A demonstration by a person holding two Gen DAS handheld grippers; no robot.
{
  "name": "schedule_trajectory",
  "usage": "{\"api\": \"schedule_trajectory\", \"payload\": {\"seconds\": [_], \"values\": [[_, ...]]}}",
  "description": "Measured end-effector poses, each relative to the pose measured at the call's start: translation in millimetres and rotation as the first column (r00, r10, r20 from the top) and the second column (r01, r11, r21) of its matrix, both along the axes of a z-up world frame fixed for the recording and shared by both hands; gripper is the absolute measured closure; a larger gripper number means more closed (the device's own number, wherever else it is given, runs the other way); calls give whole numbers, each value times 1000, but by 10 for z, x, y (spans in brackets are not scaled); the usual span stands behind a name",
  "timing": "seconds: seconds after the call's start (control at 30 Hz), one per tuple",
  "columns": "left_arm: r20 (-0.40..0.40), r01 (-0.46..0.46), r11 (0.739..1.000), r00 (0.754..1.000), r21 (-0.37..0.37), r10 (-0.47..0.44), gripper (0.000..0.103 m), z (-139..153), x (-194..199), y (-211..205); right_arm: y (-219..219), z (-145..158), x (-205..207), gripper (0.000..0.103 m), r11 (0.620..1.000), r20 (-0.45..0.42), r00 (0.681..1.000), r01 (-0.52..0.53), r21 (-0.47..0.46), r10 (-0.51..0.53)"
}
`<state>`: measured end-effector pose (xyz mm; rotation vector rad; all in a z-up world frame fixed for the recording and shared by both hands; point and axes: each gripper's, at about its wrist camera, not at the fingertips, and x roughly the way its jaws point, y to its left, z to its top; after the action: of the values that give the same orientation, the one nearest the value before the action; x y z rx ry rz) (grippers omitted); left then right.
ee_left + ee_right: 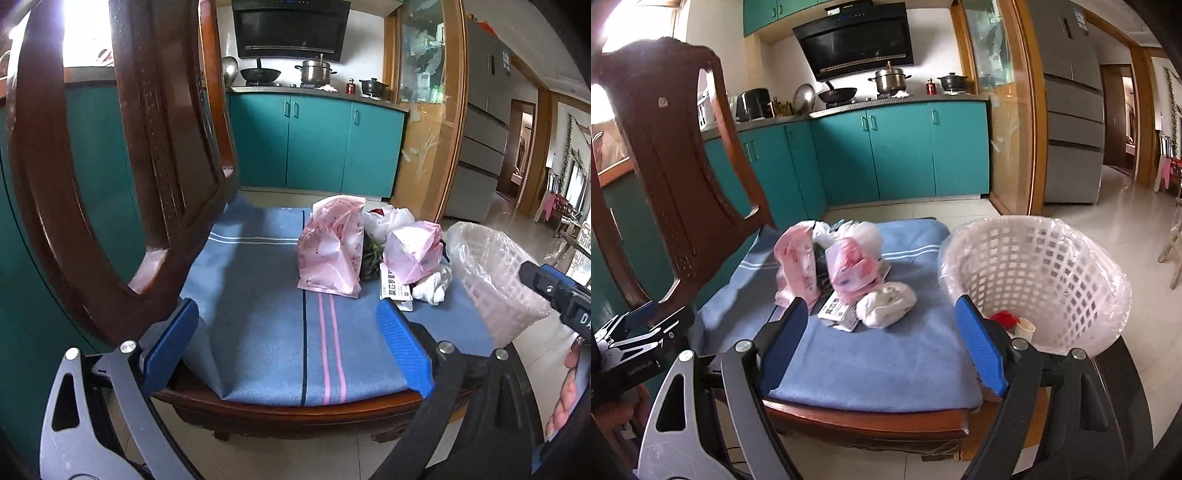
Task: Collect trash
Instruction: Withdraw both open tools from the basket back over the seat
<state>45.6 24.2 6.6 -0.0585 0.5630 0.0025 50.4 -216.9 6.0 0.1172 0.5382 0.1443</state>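
A kitchen with teal cabinets (897, 147) and a black range hood (857, 40) lies behind a dark wooden chair (122, 147) whose seat carries a blue striped cushion (266, 332). The trash sits in a cluster toward the far side of the cushion: a pink printed plastic bag (330, 247) stands upright, with some dark green leafy scraps (371, 258) just beside it, a second crumpled pink-and-white bag (413, 251) next to those, a white wad of paper or plastic (886, 302) nearest the cushion's right part, and a flat printed packet (838, 312) lying partly under the pile. A white lattice wastebasket (1034, 280) lined with a clear bag stands on the floor just beside the chair's right edge (something red and a small white cup-like item show at its bottom). The left gripper (288, 350) hangs over the near edge of the cushion with its blue pads spread wide and nothing between them. The right gripper (882, 339) likewise has its jaws well apart and empty, pointing between the trash pile and the basket. Both stay apart from the trash.
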Motion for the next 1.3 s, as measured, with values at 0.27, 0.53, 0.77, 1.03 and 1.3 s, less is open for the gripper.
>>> {"api": "schedule_trajectory", "payload": {"seconds": [0.27, 0.53, 0.77, 1.03, 1.3], "values": [[4, 32, 999, 999, -14, -32, 6, 4, 19, -84, 100, -77, 37, 23, 1000, -9, 1000, -3, -12, 3], [2, 41, 999, 999, -15, -41, 6, 6, 27, -110, 97, -123, 54, 23, 1000, -23, 1000, -11, -14, 11], [-8, 44, 999, 999, -8, -44, 6, -10, 34, -131, 93, -143, 60, 23, 1000, -28, 999, -17, -14, 17], [-16, 52, 999, 999, -2, -52, 6, -20, 48, -159, 76, -144, 62, 23, 1000, -29, 999, -17, -12, 16], [-23, 53, 999, 998, 0, -53, 6, -30, 56, -179, 78, -147, 66, 23, 1000, -31, 999, -17, -10, 17]]}}
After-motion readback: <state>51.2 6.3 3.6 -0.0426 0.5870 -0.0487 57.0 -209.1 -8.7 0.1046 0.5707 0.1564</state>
